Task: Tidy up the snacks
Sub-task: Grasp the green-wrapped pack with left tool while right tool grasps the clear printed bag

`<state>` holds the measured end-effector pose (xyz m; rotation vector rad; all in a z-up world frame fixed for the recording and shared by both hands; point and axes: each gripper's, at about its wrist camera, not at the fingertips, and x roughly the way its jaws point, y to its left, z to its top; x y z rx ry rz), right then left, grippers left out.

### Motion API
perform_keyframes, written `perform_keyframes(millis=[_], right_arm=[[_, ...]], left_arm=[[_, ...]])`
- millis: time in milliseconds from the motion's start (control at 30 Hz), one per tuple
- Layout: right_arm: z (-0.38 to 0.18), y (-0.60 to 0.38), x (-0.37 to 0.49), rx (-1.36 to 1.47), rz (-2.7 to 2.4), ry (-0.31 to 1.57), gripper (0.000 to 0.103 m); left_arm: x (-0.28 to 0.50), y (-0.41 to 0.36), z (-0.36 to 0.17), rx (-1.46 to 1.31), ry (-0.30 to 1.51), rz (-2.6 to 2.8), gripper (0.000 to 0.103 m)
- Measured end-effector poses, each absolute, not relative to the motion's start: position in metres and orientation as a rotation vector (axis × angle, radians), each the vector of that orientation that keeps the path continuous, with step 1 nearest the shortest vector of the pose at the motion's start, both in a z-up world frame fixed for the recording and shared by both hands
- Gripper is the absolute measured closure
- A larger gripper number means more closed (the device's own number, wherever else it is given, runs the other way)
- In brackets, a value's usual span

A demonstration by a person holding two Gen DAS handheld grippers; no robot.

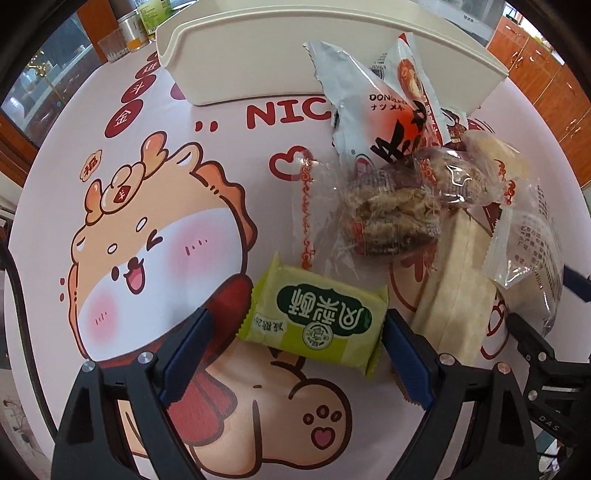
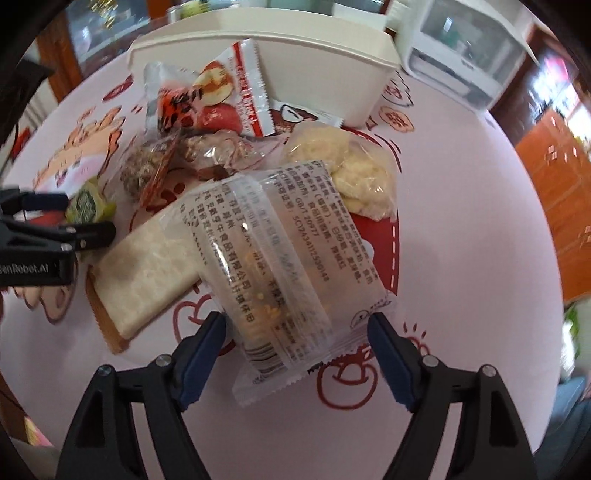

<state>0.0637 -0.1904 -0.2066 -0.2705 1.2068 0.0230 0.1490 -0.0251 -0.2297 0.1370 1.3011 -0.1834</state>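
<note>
A pile of wrapped snacks lies on a cartoon-printed tablecloth before a white bin (image 1: 258, 70). My left gripper (image 1: 299, 328) is open, its jaws on either side of a green snack packet (image 1: 314, 317) without closing on it. My right gripper (image 2: 297, 332) is open around the near end of a clear printed packet (image 2: 280, 258). The green packet (image 2: 86, 201) and the left gripper (image 2: 70, 214) also show at the left of the right wrist view. The right gripper's fingers (image 1: 532, 332) show at the right edge of the left wrist view.
The pile holds a red-and-white packet (image 1: 391, 110), a clear-wrapped brown pastry (image 1: 391, 210), a beige flat packet (image 2: 147, 269) and a pale cookie packet (image 2: 354, 173). The white bin (image 2: 332, 70) stands behind. Cups and tins (image 1: 129, 33) stand far left; a white appliance (image 2: 465, 62) stands far right.
</note>
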Motion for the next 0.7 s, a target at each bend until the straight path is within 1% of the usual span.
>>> perform_keyframes(millis=[167, 300, 367, 500, 567, 600, 633, 700], right_arm=[[-0.205, -0.173, 0.057, -0.505, 0.005, 1.131, 0.023], [-0.209, -0.162, 0.058, -0.609, 0.043, 1.091, 0.021], [-0.209, -0.16, 0.061, -0.607, 0.064, 1.082, 0.02], [-0.206, -0.168, 0.073, -0.546, 0.128, 1.09, 0.015], [-0.206, -0.175, 0.081, -0.476, 0.176, 1.119, 0.015], [-0.208, -0.18, 0.087, -0.438, 0.195, 1.138, 0.017], [-0.209, -0.186, 0.091, -0.386, 0.215, 1.162, 0.017], [-0.212, -0.199, 0.099, -0.263, 0.25, 1.212, 0.022]], left_arm=[[0.143, -0.028, -0.229, 0.144, 1.303, -0.192, 0.013], [0.14, -0.028, -0.227, 0.144, 1.305, -0.193, 0.013], [0.138, -0.029, -0.227, 0.146, 1.302, -0.195, 0.013], [0.14, -0.031, -0.229, 0.152, 1.296, -0.205, 0.013], [0.14, -0.03, -0.227, 0.152, 1.29, -0.209, 0.016], [0.144, -0.028, -0.227, 0.152, 1.286, -0.211, 0.022], [0.145, -0.028, -0.224, 0.153, 1.275, -0.216, 0.032], [0.146, -0.03, -0.219, 0.165, 1.261, -0.234, 0.046]])
